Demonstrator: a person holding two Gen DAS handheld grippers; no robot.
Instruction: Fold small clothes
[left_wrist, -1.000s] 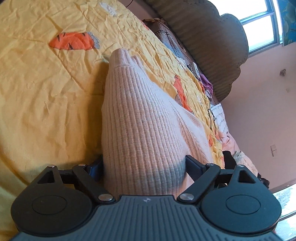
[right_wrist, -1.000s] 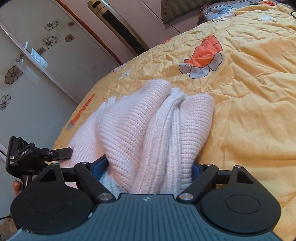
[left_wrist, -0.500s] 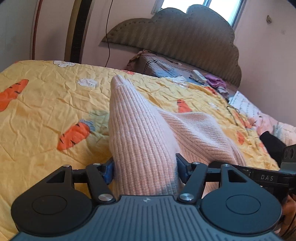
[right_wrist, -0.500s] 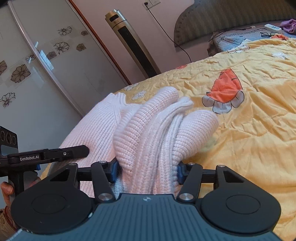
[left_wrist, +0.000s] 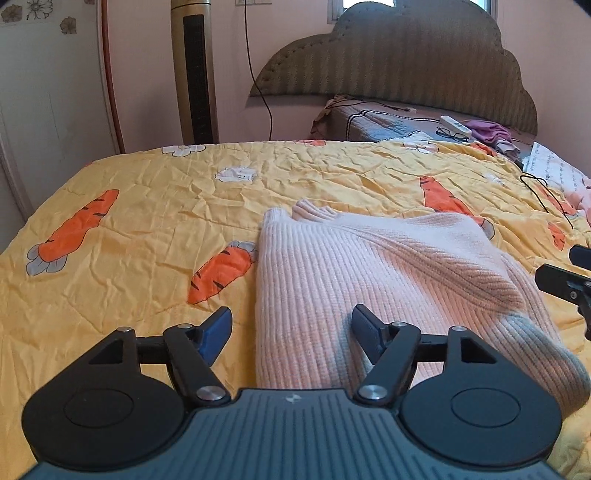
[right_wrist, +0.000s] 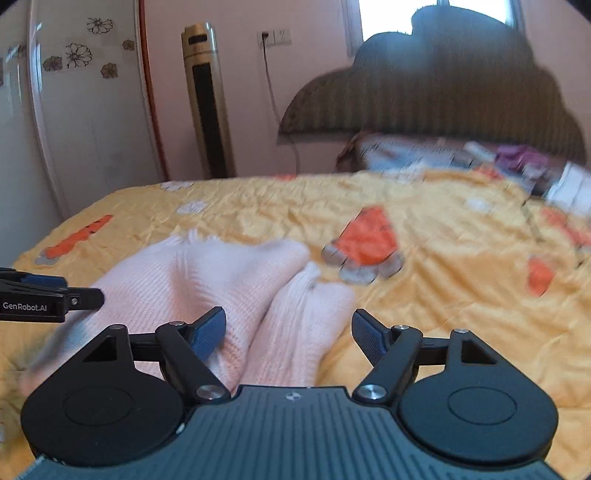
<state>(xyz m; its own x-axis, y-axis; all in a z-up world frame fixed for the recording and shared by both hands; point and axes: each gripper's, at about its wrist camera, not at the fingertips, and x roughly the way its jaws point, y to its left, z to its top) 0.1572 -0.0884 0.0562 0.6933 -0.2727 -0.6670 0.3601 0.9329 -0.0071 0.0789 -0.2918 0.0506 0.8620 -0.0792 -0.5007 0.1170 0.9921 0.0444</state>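
The left gripper (left_wrist: 291, 328) hangs over the near edge of the bed with its jaws spread and opening wider; the pale pink ribbed knit sweater (left_wrist: 351, 266) lies under and between them, but neither blue pad (left_wrist: 216, 332) presses on it. The right gripper (right_wrist: 288, 330) is likewise parted and opening. A bunched fold of the same sweater (right_wrist: 229, 280) lies between its jaws, and the left pad stands right against the knit, though it looks loose rather than pinched. That view is smeared by motion, so I cannot be sure.

The sweater lies on the near part of the wrinkled yellow quilt with orange carrot prints (left_wrist: 147, 206). It is roughly folded, its neck end pointing toward the headboard, one thick rolled edge running down its right side. To its left and beyond it the quilt is open, crumpled cloth. To the right a black cable (left_wrist: 543, 195) trails over the quilt.

Past the far end of the quilt, a grey-blue folded blanket (left_wrist: 384, 122) carries a white remote (left_wrist: 456, 123), black-framed glasses (left_wrist: 452, 133) and a purple cloth (left_wrist: 487, 129), all against the scalloped grey-brown padded headboard (left_wrist: 424, 62). A tall gold and black tower fan (left_wrist: 194, 70) stands by the pink wall at the bed's left corner, a black cord (left_wrist: 258, 74) hanging next to it.
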